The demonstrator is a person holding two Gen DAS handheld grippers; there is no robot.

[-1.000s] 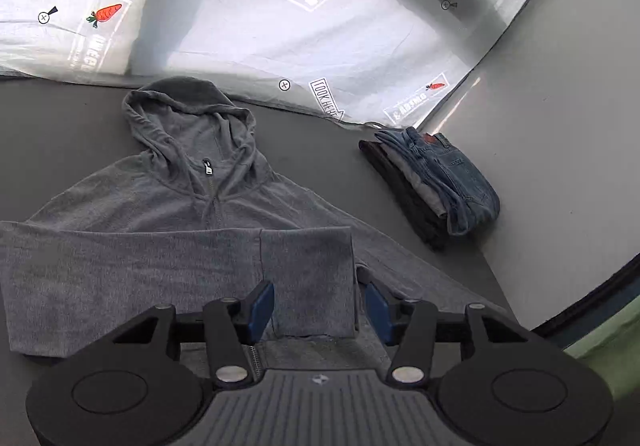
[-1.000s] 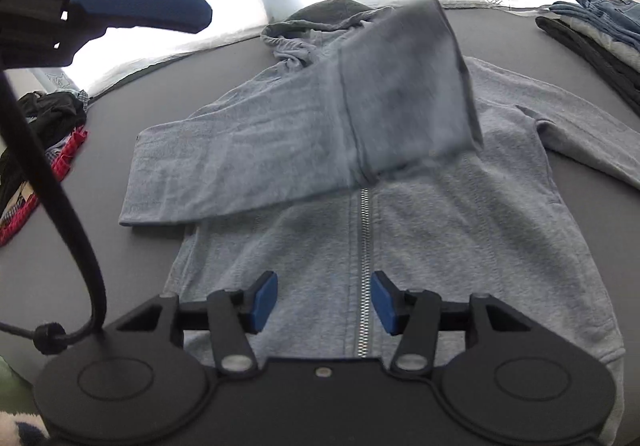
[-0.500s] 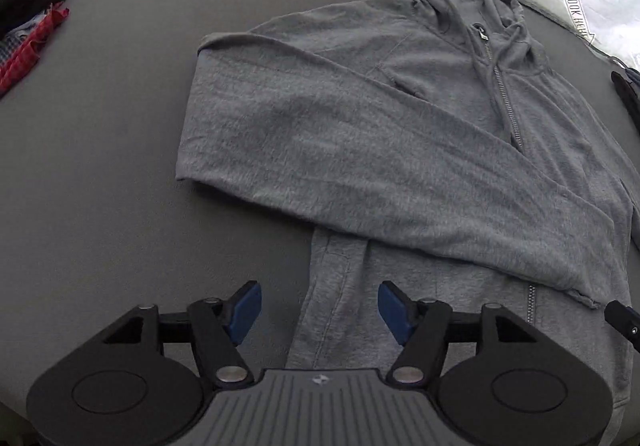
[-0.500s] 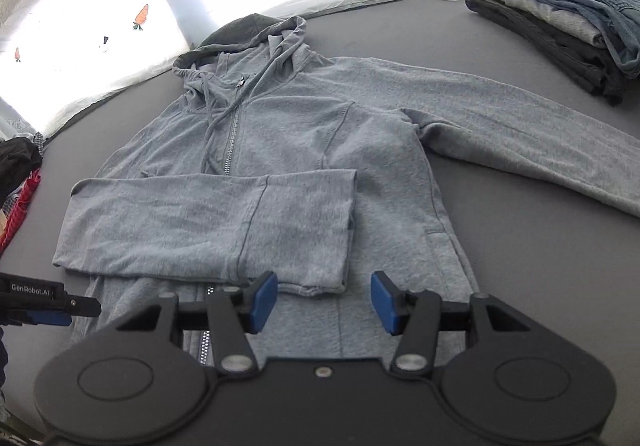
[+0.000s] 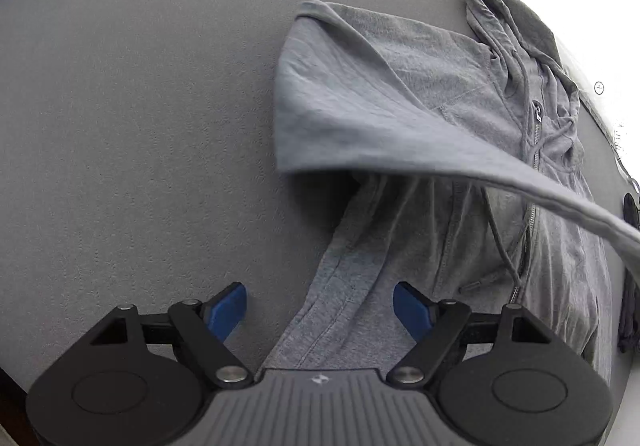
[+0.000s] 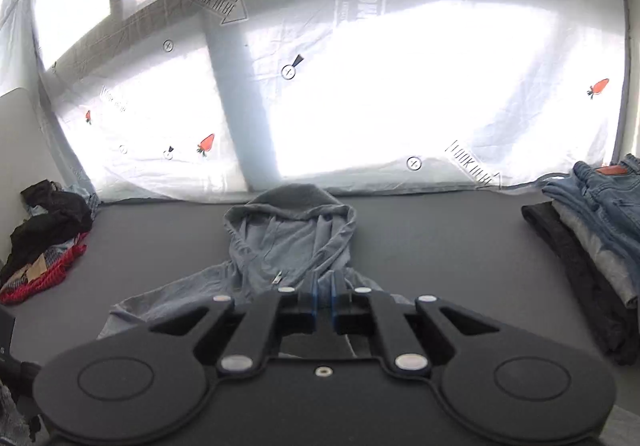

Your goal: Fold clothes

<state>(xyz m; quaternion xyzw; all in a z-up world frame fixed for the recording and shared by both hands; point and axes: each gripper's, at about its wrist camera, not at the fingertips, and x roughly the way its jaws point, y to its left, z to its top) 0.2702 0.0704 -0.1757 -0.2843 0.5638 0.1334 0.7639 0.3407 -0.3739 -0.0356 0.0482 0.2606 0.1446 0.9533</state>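
Grey surface point(image 5: 120, 125); one grey zip hoodie point(image 5: 400, 93) on it, front up, hood at the far end, hem near; long axis runs near to far. One sleeve lies folded across the chest; its cuff end lifts off toward the right, out of the left view.

Left claw point(image 5: 320, 308): wide, empty, straddling the hoodie's left side edge near the hem, cloth directly ahead.

Right claw point(image 6: 323, 296): narrow, over the chest below the hood; what it pinches cannot be seen.

One folded stack point(image 6: 592, 230) far right, one loose heap point(image 6: 44, 242) far left.
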